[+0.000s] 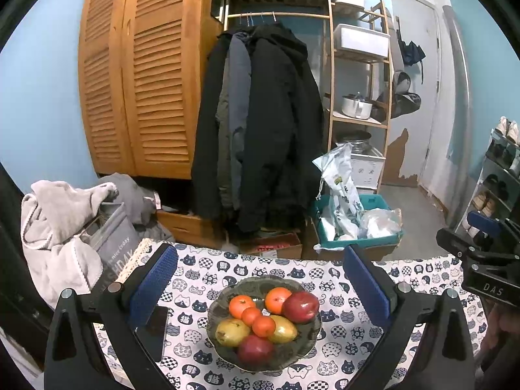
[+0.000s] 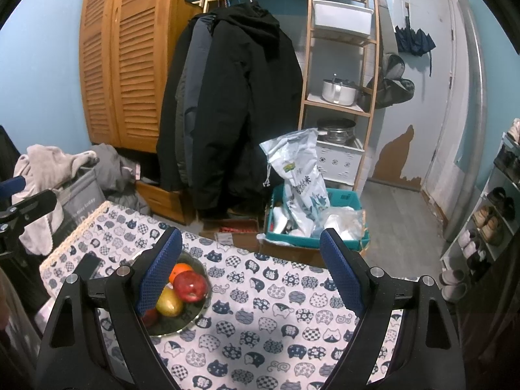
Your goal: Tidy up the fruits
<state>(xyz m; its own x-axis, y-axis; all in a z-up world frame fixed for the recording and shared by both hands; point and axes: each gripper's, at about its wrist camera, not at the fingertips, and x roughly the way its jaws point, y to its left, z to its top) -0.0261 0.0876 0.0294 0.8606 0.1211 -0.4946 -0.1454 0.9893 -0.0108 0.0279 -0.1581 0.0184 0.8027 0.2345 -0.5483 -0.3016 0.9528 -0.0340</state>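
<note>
On cat-print cloth (image 1: 338, 351), scalloped glass bowl (image 1: 217, 305) of glossy round fruit (image 1: 300, 306).

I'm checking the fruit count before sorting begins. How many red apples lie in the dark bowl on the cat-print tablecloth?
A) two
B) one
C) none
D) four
A: in the left wrist view the bowl holds two red apples, one at the right rim and one at the near edge, beside oranges and yellow-green fruits.

cat-print tablecloth (image 2: 276, 308), black coats (image 1: 269, 123), louvered wardrobe (image 1: 139, 81), teal bin (image 2: 344, 201)
</note>
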